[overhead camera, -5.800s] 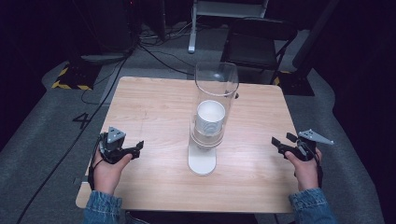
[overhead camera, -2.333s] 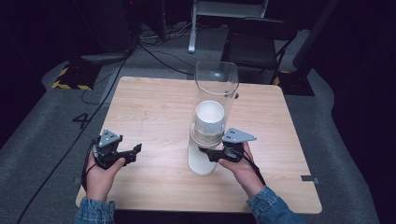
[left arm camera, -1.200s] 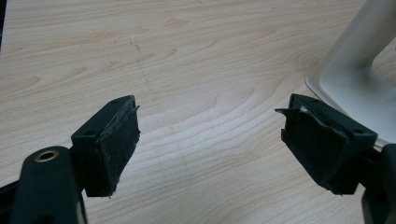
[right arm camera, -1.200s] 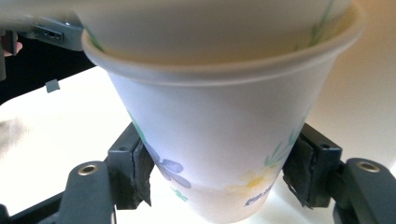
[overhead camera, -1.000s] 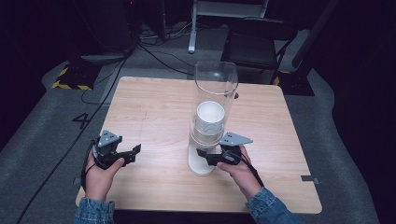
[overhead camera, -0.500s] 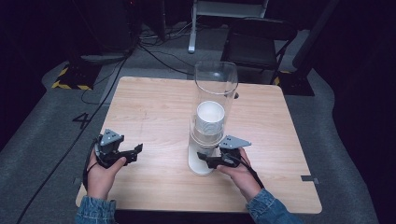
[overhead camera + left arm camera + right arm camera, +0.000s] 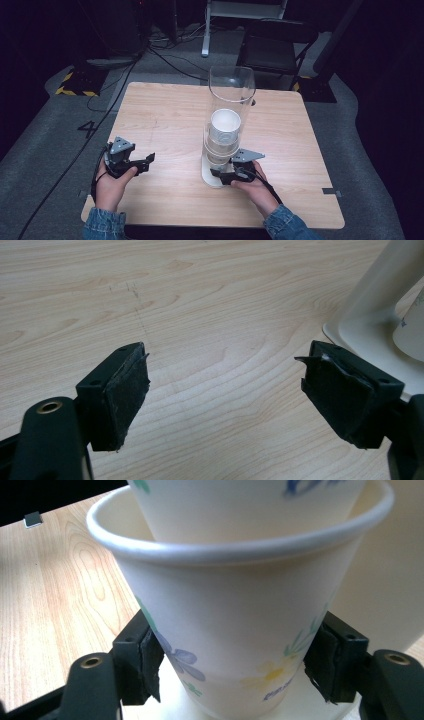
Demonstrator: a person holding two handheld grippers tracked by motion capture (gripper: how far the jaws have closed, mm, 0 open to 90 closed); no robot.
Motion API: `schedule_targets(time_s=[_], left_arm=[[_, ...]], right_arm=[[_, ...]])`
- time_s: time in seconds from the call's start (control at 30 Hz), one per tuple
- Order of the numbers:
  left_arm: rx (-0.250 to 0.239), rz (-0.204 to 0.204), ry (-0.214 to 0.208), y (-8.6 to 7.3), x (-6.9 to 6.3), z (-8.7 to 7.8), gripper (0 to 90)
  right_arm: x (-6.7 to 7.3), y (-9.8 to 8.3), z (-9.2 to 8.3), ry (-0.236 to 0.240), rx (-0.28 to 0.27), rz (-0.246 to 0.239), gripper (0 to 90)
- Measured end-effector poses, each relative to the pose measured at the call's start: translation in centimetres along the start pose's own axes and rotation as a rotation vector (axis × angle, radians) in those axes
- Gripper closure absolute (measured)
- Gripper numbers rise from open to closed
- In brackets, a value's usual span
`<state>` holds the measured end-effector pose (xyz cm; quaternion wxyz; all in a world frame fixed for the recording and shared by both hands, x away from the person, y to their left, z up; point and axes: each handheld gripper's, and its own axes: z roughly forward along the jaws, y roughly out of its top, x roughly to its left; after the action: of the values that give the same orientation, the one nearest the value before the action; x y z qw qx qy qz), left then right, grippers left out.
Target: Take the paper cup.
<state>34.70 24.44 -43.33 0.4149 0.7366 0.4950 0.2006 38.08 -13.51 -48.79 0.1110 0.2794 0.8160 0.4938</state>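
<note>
The upper paper cup (image 7: 240, 500) is cut off by the top edge.

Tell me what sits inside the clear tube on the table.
The clear tube holds a stack of paper cups; the bottom cup carries another nested inside. How many cups are stacked cannot be counted.

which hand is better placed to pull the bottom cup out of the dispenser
Right. The right gripper already has its jaws closed on the bottom paper cup at the foot of the clear cup dispenser. The left gripper stands open over bare table, off to the side of the dispenser's base.
</note>
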Motion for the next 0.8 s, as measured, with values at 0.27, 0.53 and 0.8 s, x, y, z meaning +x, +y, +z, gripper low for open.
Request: schedule_targets(time_s=[0.27,0.53,0.8], left_arm=[[-0.002,0.002,-0.005,0.1,0.0,0.2,18.8],[0.001,0.005,-0.009,0.2,-0.1,0.3,18.8],[0.001,0.006,-0.014,0.4,-0.1,0.7,18.8]], right_arm=[[-0.1,-0.7,0.2,-0.003,0.031,0.013,32.3],[-0.1,-0.8,0.2,-0.009,0.033,0.003,32.3],[-0.9,-0.8,-0.8,-0.043,0.038,-0.007,32.3]])
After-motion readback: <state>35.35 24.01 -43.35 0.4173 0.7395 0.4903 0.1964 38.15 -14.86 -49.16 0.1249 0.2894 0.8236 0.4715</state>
